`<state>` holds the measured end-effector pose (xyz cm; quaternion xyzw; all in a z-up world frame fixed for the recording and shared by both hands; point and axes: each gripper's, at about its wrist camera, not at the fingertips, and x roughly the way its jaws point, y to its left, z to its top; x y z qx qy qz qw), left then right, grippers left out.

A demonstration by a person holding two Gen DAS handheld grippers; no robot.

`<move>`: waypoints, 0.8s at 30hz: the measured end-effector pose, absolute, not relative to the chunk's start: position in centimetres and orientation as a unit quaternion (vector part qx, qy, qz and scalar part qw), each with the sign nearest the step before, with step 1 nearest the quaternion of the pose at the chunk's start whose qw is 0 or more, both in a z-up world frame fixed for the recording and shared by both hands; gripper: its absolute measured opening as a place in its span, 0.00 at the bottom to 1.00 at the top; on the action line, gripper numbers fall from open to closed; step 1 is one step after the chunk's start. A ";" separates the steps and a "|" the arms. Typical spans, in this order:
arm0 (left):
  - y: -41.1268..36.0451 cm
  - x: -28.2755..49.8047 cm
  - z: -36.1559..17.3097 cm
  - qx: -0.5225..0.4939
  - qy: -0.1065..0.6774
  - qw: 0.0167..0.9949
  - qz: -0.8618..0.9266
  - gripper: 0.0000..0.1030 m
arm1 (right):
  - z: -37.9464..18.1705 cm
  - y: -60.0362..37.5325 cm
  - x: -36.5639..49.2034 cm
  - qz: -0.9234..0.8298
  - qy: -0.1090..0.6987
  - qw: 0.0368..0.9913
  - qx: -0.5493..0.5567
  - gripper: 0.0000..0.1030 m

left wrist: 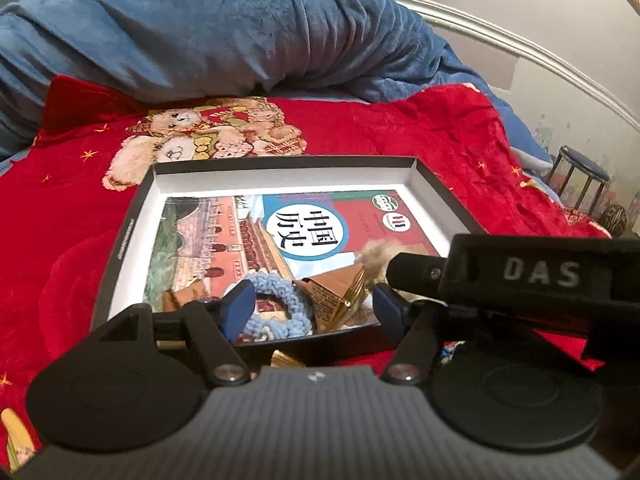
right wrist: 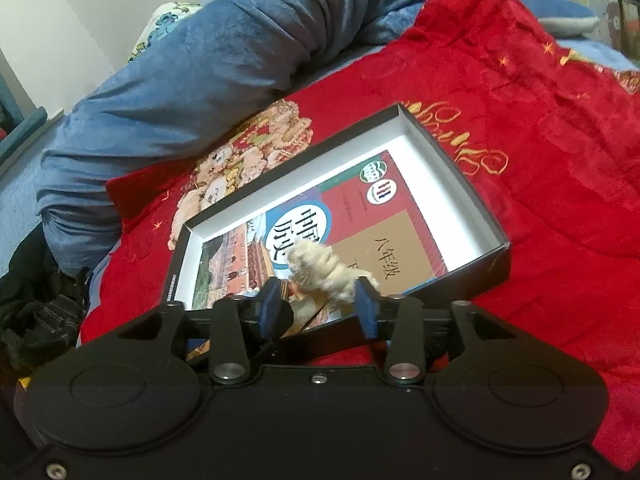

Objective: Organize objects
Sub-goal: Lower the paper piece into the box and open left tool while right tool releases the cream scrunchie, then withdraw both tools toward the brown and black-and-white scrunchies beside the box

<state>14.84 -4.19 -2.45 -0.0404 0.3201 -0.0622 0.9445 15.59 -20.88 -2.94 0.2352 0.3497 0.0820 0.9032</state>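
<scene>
my left gripper [left wrist: 312, 308] stood wide, blue hair tie [left wrist: 276, 312] loose between fingers; right gripper [right wrist: 318, 304] half open around fluffy toy [right wrist: 320, 264], over book [right wrist: 360, 232] in box [right wrist: 460, 184].

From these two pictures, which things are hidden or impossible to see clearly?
- Book in the box: its near part is covered by small items in the left wrist view and by the fluffy toy in the right wrist view.
- Fluffy toy: its lower part is behind the right gripper.
- Blue knitted ring: partly behind the left gripper.
- Small print on the brown packet: too small to read.
</scene>
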 end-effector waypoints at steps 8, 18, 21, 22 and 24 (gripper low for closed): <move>-3.6 12.3 0.0 -0.025 0.306 0.950 -0.060 0.80 | -1.5 -21.3 12.6 0.088 0.327 0.904 0.259 0.71; -4.1 8.9 2.8 0.007 0.285 0.956 -0.075 0.82 | 0.6 -22.0 8.6 0.094 0.297 0.909 0.278 0.78; -4.3 8.0 3.0 0.014 0.283 0.956 -0.081 0.83 | 1.0 -22.0 7.5 0.087 0.290 0.916 0.263 0.79; -4.3 7.7 3.1 0.018 0.281 0.956 -0.081 0.84 | 1.0 -21.9 7.1 0.082 0.288 0.919 0.258 0.80; -4.4 7.2 3.1 0.025 0.275 0.958 -0.077 0.86 | 1.1 -22.0 6.4 0.073 0.286 0.922 0.250 0.81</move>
